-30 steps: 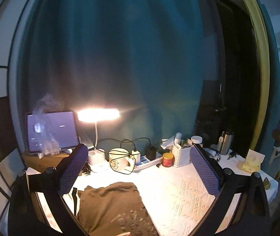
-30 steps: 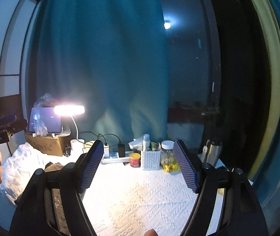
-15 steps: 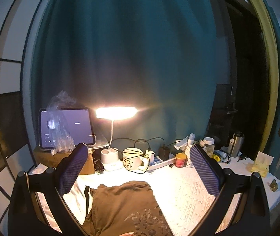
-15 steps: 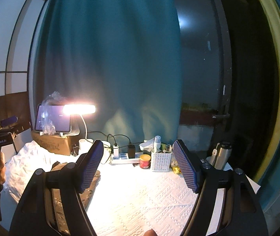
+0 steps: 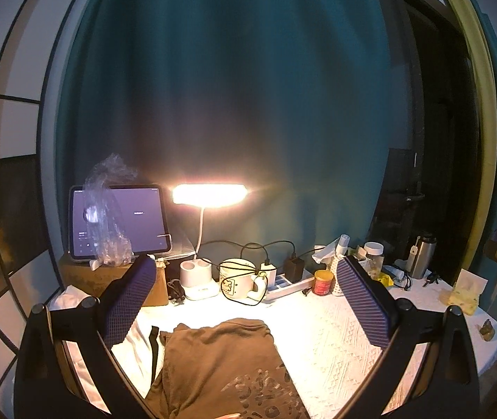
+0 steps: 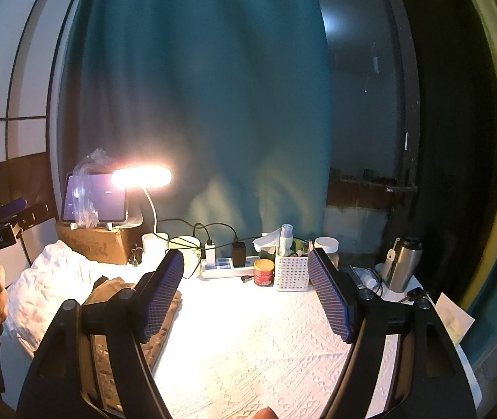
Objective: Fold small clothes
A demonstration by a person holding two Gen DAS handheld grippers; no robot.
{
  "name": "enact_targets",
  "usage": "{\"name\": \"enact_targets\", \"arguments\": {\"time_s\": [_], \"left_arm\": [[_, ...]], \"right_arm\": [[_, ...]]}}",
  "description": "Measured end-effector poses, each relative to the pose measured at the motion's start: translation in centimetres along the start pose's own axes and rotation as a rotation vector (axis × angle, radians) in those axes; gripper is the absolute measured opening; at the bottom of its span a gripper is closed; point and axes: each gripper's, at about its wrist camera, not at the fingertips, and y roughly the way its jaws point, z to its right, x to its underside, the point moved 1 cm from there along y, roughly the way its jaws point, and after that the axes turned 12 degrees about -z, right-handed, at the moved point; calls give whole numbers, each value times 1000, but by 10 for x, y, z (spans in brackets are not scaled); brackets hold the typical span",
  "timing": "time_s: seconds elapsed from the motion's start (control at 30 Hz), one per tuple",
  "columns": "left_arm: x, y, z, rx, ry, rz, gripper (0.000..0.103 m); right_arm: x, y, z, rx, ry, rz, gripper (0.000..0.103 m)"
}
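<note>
A brown garment (image 5: 220, 363) with a pale print lies folded on the white patterned tablecloth (image 5: 332, 342), between and below the open fingers of my left gripper (image 5: 248, 296). In the right wrist view the same brown garment (image 6: 109, 289) lies at the left, partly behind the left finger. My right gripper (image 6: 248, 296) is open and empty above the bare cloth (image 6: 248, 349). Both grippers hover above the table, touching nothing. A crumpled white cloth (image 6: 49, 286) lies left of the garment.
Along the back stand a lit desk lamp (image 5: 210, 195), a tablet (image 5: 119, 223) on a cardboard box, a mug (image 5: 238, 279), a power strip (image 6: 227, 269), a red-lidded jar (image 6: 264, 272), a white basket (image 6: 292, 272) and a steel flask (image 6: 402, 265). A teal curtain hangs behind.
Both views have shifted a little: the table items sit further right in the frames and slightly lower. The garment lies unmoved and both grippers stay open.
</note>
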Motion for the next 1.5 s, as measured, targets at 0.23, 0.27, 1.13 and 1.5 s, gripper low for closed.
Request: {"name": "enact_targets", "arguments": {"time_s": [0.23, 0.27, 1.13, 1.5], "left_arm": [[0, 2, 3, 1, 6, -3, 102], [0, 2, 3, 0, 5, -4, 102], [4, 4, 3, -33, -10, -14, 102], [4, 4, 4, -30, -5, -16, 102]], "right_arm": [[2, 1, 4, 4, 11, -1, 77], [2, 1, 4, 4, 11, -2, 77], [9, 8, 7, 15, 16, -23, 77], [11, 8, 8, 17, 18, -23, 77]]}}
